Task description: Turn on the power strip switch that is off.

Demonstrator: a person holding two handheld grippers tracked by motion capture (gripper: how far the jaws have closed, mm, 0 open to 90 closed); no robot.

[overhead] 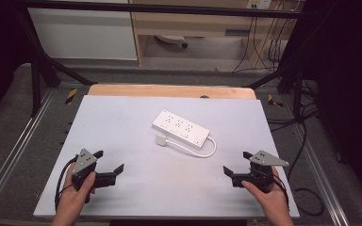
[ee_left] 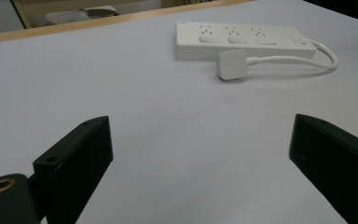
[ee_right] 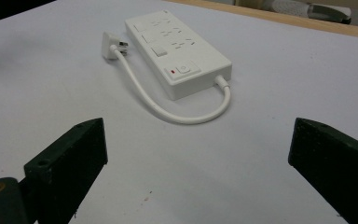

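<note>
A white power strip (overhead: 180, 128) (ee_left: 242, 39) (ee_right: 177, 51) lies flat near the middle of the white table top (overhead: 122, 117). Its short white cable (overhead: 202, 151) (ee_right: 186, 114) loops round from one end. The cable's plug (overhead: 161, 140) (ee_left: 232, 65) (ee_right: 110, 45) rests on the table beside the strip, unplugged. My left gripper (overhead: 108, 161) (ee_left: 200, 154) sits low at the front left, open, with nothing between its jaws. At the front right my right gripper (overhead: 237, 162) (ee_right: 198, 154) is likewise open and holds nothing. Both point toward the strip from some distance.
A wooden strip (overhead: 169, 90) edges the table's far side. Black frame legs (overhead: 37, 75) stand at the back corners, and cables (overhead: 306, 141) trail on the floor to the right. A white cabinet (overhead: 85, 33) and wooden shelving (overhead: 193, 23) stand behind.
</note>
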